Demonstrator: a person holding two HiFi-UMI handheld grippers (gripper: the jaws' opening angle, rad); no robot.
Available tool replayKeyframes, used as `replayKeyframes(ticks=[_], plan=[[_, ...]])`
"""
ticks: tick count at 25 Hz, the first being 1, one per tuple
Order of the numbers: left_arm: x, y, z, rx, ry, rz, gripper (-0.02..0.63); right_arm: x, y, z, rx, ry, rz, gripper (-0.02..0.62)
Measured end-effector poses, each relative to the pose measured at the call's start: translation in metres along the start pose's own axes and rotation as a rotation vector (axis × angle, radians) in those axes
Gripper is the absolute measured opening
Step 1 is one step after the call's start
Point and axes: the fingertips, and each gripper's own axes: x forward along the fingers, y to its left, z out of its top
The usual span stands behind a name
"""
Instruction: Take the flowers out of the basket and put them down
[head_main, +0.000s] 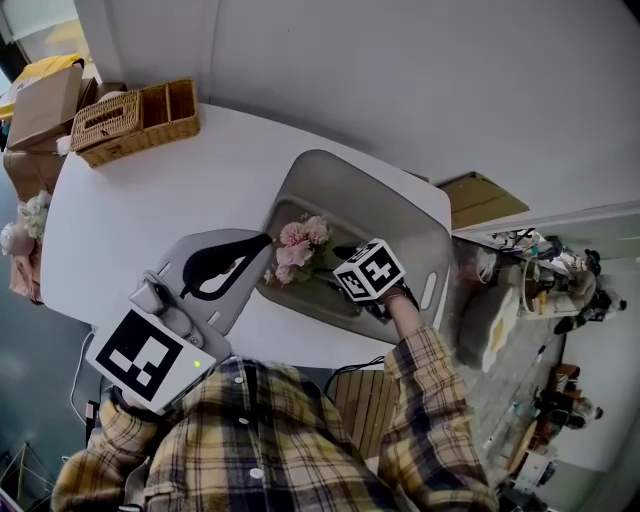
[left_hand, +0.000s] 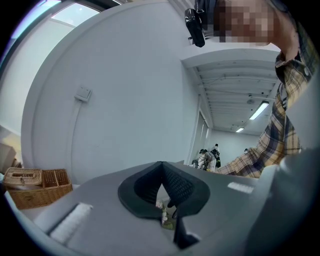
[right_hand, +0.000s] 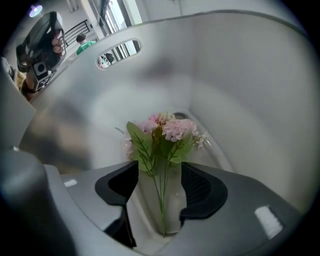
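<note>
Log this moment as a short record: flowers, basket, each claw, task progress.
flowers: pink bunch with green leaves, inside the basket
basket: grey tub on the white table
right claw: down inside the basket, jaws apart, flower stems between them, not clamped
left claw: jaws together, nothing held, outside the basket on its left
wicker organiser: far left corner of the table, apart from the basket
progress: flowers not yet lifted out
</note>
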Motion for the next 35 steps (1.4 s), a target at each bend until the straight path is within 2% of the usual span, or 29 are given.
replayKeyframes(ticks=[8,14,17,22,24,30,35], plan=[[0.000,0.002,0.000,-0.006,0.002,0.006,0.014,0.031,-0.003,-0.033,0.002,0.123,0.015,0.281],[0.000,0.003,0.001,-0.009,0.000,0.013,0.014,0.044,-0.004,-0.051,-0.003,0.178,0.021,0.255],[0.000,0.002,0.001,-0.009,-0.001,0.014,0.014,0.049,-0.001,-0.059,-0.017,0.203,0.031,0.222],[-0.001,0.003,0.001,-0.010,-0.001,0.018,0.014,0.048,-0.001,-0.057,-0.033,0.203,0.016,0.113],[-0.001,0.003,0.001,-0.010,-0.001,0.019,0.014,0.048,-0.002,-0.056,-0.034,0.197,0.013,0.088],[-0.003,0.004,0.002,-0.007,-0.004,0.026,0.014,0.044,-0.002,-0.052,-0.037,0.184,0.023,0.036],[-0.008,0.003,0.003,0.001,-0.019,0.033,0.014,0.034,-0.003,-0.039,-0.020,0.125,0.013,0.015]])
